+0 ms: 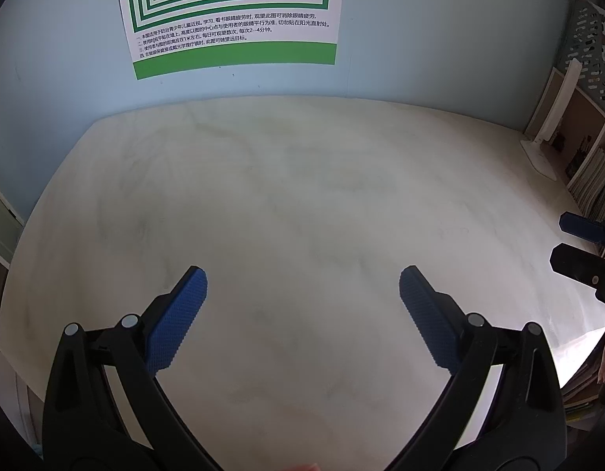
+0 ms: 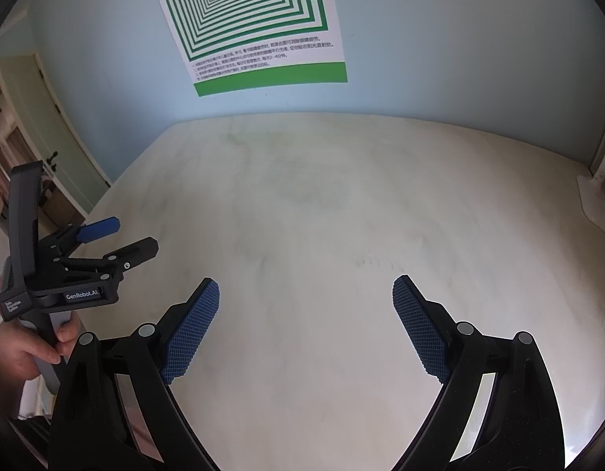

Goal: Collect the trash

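No trash in either view, so weight, stiffness and grip spot can't be judged; left gripper (image 1: 302, 282) and right gripper (image 2: 306, 294) both gape wide and empty over the bare desk (image 1: 302, 180), poster (image 1: 231, 11) on the wall behind.

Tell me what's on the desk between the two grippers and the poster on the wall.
Nothing: both wrist views show bare desk from the open left gripper and right gripper to the poster.
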The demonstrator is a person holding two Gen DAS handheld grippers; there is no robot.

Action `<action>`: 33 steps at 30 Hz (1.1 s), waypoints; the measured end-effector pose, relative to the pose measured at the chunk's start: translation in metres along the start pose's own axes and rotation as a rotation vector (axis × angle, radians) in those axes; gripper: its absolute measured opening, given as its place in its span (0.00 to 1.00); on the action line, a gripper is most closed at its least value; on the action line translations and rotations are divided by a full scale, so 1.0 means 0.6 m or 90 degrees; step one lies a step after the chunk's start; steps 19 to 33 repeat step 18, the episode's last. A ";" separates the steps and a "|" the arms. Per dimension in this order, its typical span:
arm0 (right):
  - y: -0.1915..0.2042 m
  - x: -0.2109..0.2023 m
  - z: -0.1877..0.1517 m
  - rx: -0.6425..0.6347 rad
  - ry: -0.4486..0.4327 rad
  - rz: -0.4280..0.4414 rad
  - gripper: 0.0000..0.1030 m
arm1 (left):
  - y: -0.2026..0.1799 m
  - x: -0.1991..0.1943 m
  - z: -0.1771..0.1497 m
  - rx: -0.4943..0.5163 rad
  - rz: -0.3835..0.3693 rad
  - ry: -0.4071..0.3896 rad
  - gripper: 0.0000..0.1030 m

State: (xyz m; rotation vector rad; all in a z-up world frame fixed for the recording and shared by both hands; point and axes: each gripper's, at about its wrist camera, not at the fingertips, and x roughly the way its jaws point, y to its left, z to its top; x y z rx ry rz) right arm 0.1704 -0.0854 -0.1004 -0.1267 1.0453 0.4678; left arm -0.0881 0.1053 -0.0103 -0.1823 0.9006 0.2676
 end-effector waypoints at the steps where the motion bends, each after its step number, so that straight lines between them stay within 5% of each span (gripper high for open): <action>1: 0.001 0.000 0.000 -0.001 0.000 0.000 0.87 | 0.000 -0.001 -0.002 0.000 0.000 0.001 0.93; 33: 0.004 0.018 0.005 0.020 0.009 -0.007 0.87 | 0.025 0.018 0.003 -0.021 0.001 0.015 0.93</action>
